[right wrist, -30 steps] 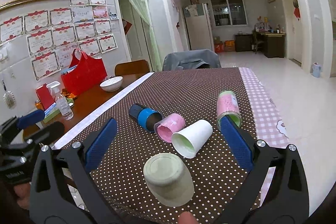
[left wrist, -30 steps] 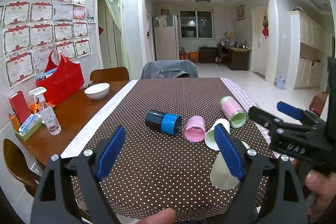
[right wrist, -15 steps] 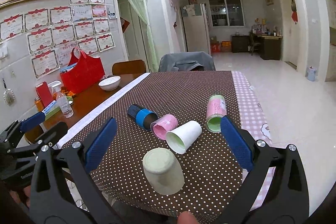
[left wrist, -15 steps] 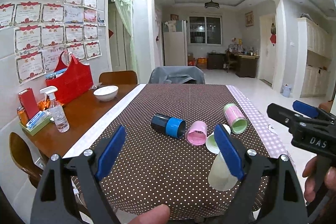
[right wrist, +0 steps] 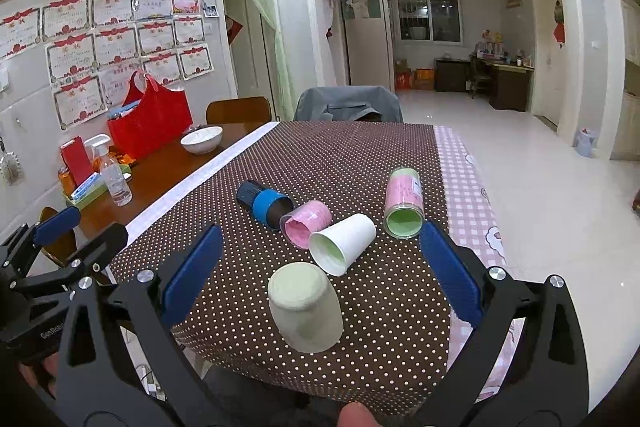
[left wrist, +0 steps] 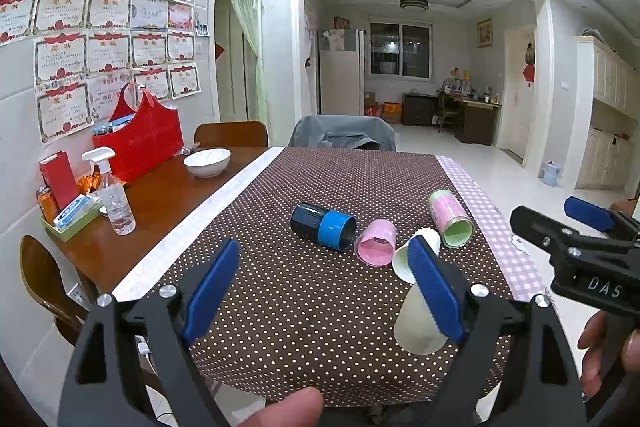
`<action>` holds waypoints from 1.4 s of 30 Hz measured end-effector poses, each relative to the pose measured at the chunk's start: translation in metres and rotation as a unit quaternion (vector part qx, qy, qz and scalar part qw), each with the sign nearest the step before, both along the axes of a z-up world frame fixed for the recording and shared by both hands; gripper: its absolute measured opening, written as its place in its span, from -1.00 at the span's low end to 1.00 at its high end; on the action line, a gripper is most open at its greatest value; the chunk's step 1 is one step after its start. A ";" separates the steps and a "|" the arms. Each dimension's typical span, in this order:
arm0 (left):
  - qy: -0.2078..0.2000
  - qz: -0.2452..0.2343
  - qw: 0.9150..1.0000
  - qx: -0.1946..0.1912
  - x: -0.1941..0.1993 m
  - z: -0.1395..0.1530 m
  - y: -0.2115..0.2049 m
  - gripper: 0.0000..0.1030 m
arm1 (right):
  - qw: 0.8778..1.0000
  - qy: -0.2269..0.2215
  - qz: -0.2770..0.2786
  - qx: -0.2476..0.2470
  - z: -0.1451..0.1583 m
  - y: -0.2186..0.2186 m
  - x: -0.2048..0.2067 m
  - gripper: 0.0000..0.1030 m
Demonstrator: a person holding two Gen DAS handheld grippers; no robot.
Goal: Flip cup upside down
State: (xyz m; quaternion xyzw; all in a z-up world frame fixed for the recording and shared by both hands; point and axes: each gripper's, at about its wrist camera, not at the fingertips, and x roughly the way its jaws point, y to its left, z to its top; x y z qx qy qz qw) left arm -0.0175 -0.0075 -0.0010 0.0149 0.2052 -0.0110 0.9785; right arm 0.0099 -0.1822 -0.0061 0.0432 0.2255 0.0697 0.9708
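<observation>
A pale green cup stands upside down near the front edge of the dotted brown tablecloth; it also shows in the left wrist view, partly behind a finger. Behind it lie a white paper cup, a pink cup, a black and blue cup and a pink and green cup, all on their sides. My right gripper is open and empty, held back above the upside-down cup. My left gripper is open and empty, off to its left.
On the bare wood at the left stand a white bowl, a spray bottle, a red bag and a small tray of items. Chairs stand at the far end and the left. The table's front edge is close.
Both grippers have drawn back and up from the table. The cups look smaller and farther away; none of them moved.
</observation>
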 end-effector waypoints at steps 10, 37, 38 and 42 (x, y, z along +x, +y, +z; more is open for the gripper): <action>-0.002 0.008 1.000 -0.004 -0.001 0.002 0.004 0.65 | 1.000 -0.006 -0.002 0.002 0.002 0.000 -0.005 0.88; -0.005 0.011 1.000 -0.006 0.001 0.005 0.006 0.65 | 1.000 0.002 0.002 0.008 0.002 -0.003 -0.003 0.88; -0.005 0.011 1.000 -0.006 0.001 0.004 0.006 0.65 | 1.000 0.002 0.002 0.009 0.002 -0.003 -0.003 0.88; -0.005 0.012 1.000 -0.002 0.002 0.004 0.005 0.65 | 1.000 0.002 0.003 0.008 0.002 -0.003 -0.003 0.88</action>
